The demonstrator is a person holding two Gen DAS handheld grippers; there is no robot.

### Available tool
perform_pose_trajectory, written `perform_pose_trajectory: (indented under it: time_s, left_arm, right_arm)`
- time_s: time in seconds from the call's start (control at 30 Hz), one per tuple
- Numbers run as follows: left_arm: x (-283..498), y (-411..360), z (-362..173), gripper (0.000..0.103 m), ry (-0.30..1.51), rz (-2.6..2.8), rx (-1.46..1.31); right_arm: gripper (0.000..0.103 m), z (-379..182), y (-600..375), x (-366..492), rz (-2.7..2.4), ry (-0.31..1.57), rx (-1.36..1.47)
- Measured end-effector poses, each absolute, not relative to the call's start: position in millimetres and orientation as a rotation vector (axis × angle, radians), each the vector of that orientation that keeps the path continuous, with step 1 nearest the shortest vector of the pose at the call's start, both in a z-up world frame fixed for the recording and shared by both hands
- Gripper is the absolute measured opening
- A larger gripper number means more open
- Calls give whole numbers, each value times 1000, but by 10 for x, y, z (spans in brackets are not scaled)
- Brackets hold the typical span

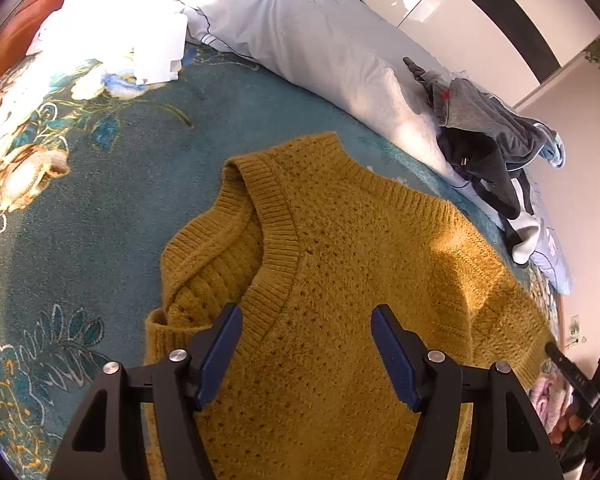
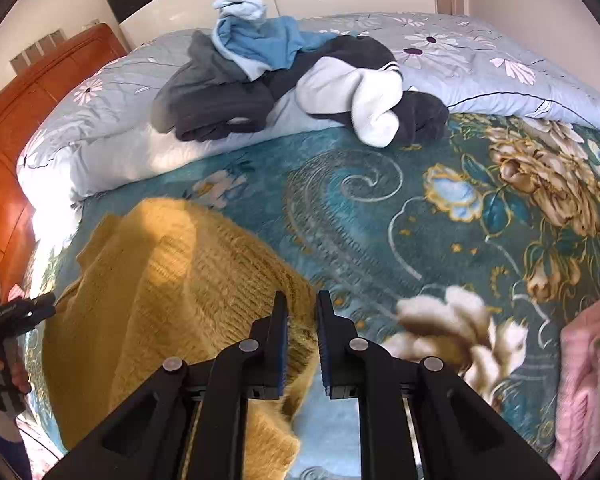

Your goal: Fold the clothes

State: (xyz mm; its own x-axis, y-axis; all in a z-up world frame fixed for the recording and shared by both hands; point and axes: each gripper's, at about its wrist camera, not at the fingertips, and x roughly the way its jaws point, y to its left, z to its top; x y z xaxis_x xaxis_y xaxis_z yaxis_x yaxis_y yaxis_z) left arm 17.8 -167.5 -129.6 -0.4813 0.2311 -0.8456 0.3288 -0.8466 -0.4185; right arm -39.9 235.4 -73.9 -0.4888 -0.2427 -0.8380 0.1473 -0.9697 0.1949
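Observation:
A mustard-yellow knit sweater (image 1: 340,264) lies on the teal floral blanket (image 1: 100,200), with its ribbed neckline toward the left. My left gripper (image 1: 306,320) is open above the sweater's chest, just right of the neckline, and holds nothing. In the right wrist view the sweater (image 2: 172,296) lies at lower left. My right gripper (image 2: 302,308) has its jaws narrowly apart at the sweater's right edge, with a bit of yellow knit showing between them. Whether it grips the fabric is unclear.
A pale blue floral quilt (image 2: 480,64) runs along the back of the bed. A pile of grey, blue, black and white clothes (image 2: 300,76) lies on it. A pink garment (image 2: 588,380) lies at the right. An orange wooden headboard (image 2: 16,128) stands at the left.

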Motion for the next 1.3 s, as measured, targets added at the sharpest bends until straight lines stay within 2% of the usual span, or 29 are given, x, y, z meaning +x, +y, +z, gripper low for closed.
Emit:
perform_pose_trajectory:
  time_s: [0.23,0.4,0.57,0.67,0.73,0.97,1.1,1.23,1.3]
  left_arm:
    - [249,-1737,-1265,71,827,-2497,1569]
    - [361,-1847,-1266,71,818,-2478,1549]
    - [533,-1970,-1269,71,755,-2458,1534]
    - [690,-2069,-1328,71,670,-2423,1536]
    - [799,-2154,-1422,71,688,-2390,1558]
    - [1011,-2213,-1632,71,883,-2375,1621]
    - [1005,-2043,-1691,71,911,-2411,1672]
    - [1016,-1905,-1669,69,836,-2443,1675]
    - [1028,-1890,-1658,66,819,-2449,1668]
  right_arm:
    - [13,-1180,2499,-859,-2516,-132,1633]
    - [15,-1245,2594,-717,-2506,-230,1646]
    - [28,-970,2795,-193,-2571,-355,1549]
    - [40,-1041,2853,338,-2514,-517,1527]
    - [43,-1227,2855,744,-2441,-615,1563]
    - [43,-1753,2732,1769,-2168,-1091,1558]
    - [43,-1832,2465,1803,-2082,-1156,1516]
    - [43,-1833,2310,1701,-2080,-1154,1507]
    - [35,-1816,2300,1667,-2097,-1174,1503]
